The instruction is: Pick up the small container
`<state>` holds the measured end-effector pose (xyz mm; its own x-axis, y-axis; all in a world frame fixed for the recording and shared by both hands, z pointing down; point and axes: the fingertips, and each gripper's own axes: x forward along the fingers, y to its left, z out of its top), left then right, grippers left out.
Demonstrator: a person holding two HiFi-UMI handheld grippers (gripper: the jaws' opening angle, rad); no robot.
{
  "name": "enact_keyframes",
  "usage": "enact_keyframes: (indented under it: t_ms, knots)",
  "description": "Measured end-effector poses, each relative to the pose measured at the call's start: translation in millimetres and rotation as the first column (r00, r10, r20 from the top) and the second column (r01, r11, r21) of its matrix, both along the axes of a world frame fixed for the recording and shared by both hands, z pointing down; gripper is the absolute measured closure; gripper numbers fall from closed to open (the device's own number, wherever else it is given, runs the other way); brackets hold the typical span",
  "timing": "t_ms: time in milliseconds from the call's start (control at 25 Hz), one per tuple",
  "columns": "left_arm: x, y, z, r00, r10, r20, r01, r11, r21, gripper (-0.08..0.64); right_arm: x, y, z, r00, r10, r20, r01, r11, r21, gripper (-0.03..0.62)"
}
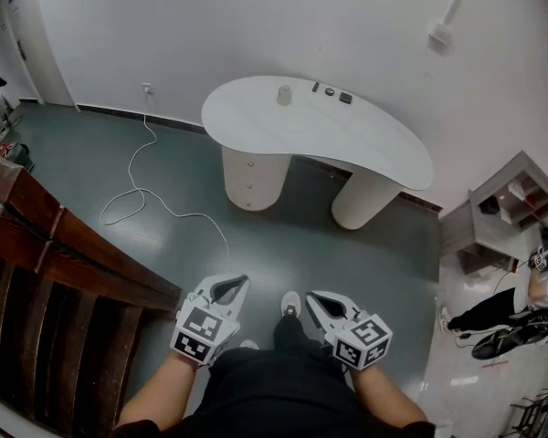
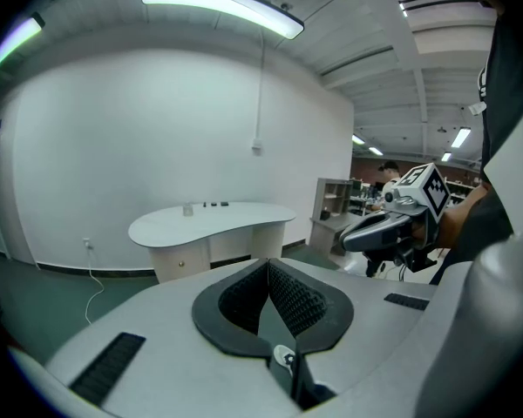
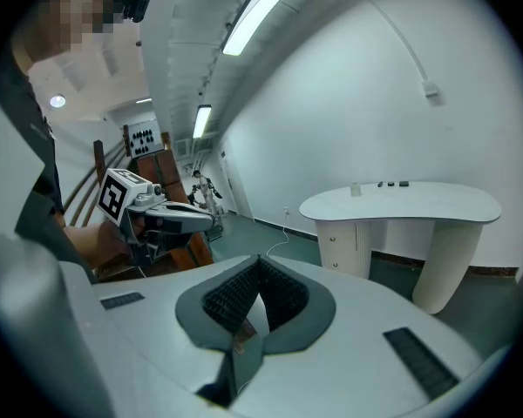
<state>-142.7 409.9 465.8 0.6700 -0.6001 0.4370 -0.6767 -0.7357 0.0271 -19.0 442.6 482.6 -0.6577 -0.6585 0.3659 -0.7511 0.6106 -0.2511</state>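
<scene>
Far across the grey floor (image 1: 283, 245) stands a white curved bench (image 1: 365, 140), well apart from both grippers. Nearer, the left gripper (image 1: 240, 282) and the right gripper (image 1: 311, 296) are held side by side above the floor, each with its jaws closed together on nothing. The small container (image 1: 284, 94) stands upright on the bench's far left part, with three small dark things (image 1: 330, 90) near it on its right.

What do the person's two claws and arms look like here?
The left claw and right claw match: pale grey wedge-shaped shells, black ribbed pads, dark slots on top, and a white cube with black square markers at the back. No cables show. The forearms are unsleeved; the clothing is black.
</scene>
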Motion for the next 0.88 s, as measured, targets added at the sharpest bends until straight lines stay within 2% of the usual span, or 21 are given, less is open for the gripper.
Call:
enact_keyframes:
  t_ms: [400, 560, 880]
  knots:
    - [3, -49, 2, 0.999, -0.012, 0.044, 0.012, 1.0, 0.002, 0.543, 16, -63, 8, 0.998, 0.051, 0.039, -0.051, 0.999, -0.015, 0.597]
    - [14, -82, -4, 0.998, -0.01, 0.065, 0.008, 1.0, 0.021, 0.543, 27, -102, 3, 0.997, 0.048, 0.058, -0.049, 0.999, 0.006, 0.597]
    - [45, -153, -15, 0.998, -0.031, 0.062, 0.03, 0.999, 0.026, 0.543, 51, -185, -9, 0.997, 0.014, 0.075, -0.016, 1.0, 0.027, 0.597]
